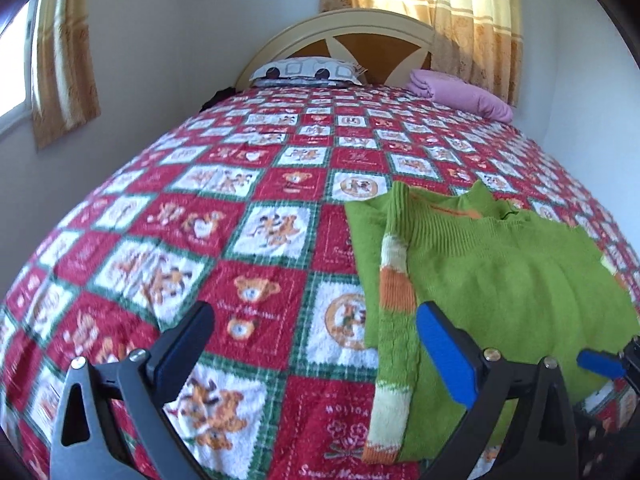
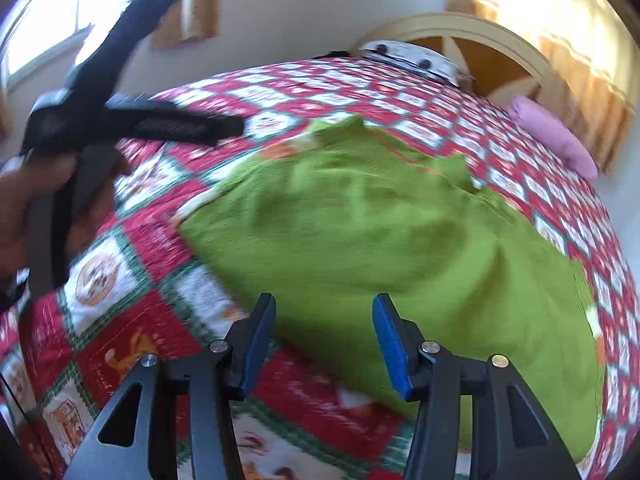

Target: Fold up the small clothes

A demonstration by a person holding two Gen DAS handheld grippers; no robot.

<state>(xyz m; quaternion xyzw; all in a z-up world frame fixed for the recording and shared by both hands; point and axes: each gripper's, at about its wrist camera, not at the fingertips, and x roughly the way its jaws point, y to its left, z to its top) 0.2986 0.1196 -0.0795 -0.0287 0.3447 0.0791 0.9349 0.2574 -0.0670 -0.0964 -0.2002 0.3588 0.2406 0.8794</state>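
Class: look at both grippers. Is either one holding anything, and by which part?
Nothing is held. The left gripper and right gripper both stand open above the green sweater.

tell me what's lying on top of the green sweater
One striped sleeve, folded over the left side of the green sweater. Nothing else rests on it. Under it only the bedspread shows around its edges; anything beneath stays covered.

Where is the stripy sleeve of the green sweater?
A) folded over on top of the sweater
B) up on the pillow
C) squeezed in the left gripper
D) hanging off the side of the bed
A: in the left wrist view the striped sleeve lies lengthwise over the green sweater along its edge, flat on the bedspread, with no gripper holding it.
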